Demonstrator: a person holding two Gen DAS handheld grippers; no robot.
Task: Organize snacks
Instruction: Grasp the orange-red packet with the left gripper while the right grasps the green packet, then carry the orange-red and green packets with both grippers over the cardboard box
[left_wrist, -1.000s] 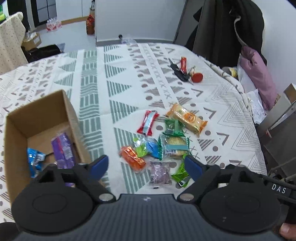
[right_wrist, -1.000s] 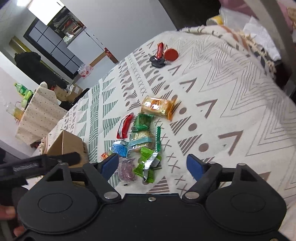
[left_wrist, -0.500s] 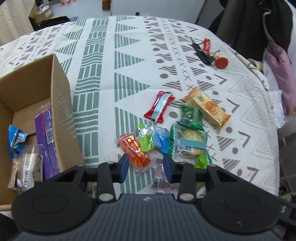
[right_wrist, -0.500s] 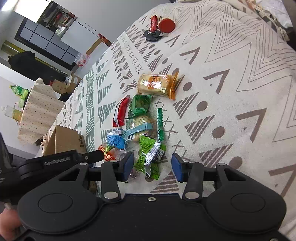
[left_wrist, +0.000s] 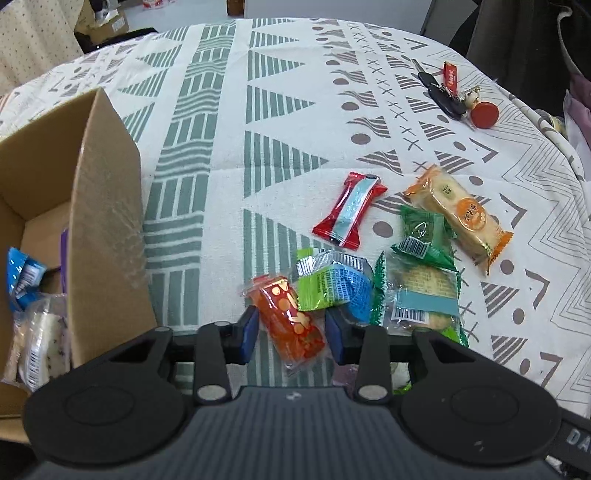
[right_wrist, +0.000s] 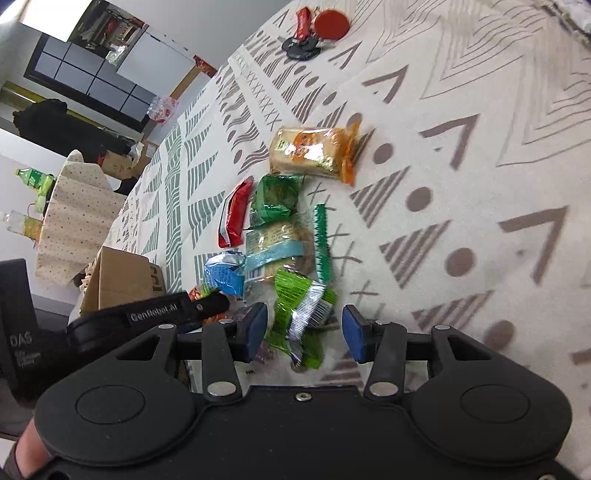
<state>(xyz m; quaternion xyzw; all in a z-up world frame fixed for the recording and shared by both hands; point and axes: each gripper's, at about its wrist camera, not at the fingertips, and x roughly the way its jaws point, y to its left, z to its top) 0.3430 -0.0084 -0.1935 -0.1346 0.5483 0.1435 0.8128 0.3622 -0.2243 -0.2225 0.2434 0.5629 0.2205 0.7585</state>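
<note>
We have a few snacks in the cardboard box (left_wrist: 107, 236) at frame left, while our left gripper (left_wrist: 290, 328) and right gripper (right_wrist: 304, 328), both unclenched, straddle the orange packet (left_wrist: 288, 317) and green packet (right_wrist: 299, 314), most of the pile left.

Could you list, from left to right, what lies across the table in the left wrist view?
cardboard box → orange snack packet → red snack packet → orange-ended biscuit pack → red round keychain tag
</note>
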